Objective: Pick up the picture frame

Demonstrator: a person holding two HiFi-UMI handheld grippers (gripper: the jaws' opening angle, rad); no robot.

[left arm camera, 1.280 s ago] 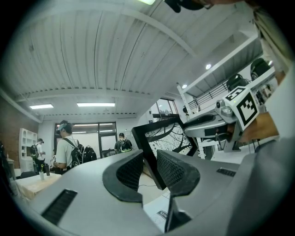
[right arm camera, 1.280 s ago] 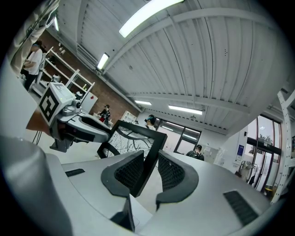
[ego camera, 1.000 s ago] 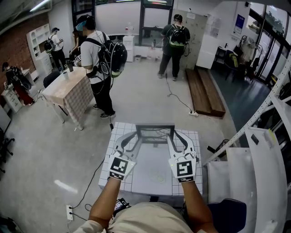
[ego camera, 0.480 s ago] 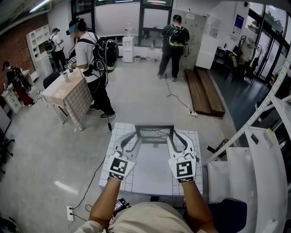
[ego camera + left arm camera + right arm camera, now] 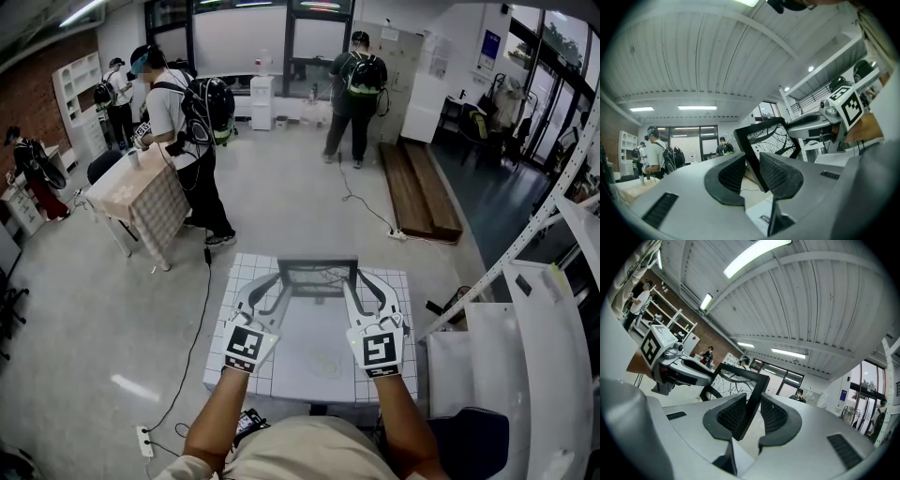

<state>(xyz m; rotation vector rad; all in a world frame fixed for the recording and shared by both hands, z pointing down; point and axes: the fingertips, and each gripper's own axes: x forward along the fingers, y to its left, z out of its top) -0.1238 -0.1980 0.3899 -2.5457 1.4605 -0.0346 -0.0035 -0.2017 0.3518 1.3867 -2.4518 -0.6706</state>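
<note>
Table: white, gridded rim.
Grip: picture frame side bars clamped by left gripper and right gripper.
Lift: best raised level, both sides together.

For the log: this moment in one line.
left gripper: shut on frame | right gripper: shut on frame | frame: upright, table's far edge

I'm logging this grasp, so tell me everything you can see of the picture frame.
The picture frame is a thin black rectangle, seemingly wood or plastic, around a white print of black branching lines. It stands nearly upright over the far half of the white gridded table. The left gripper clamps its left side bar and the right gripper its right one.
</note>
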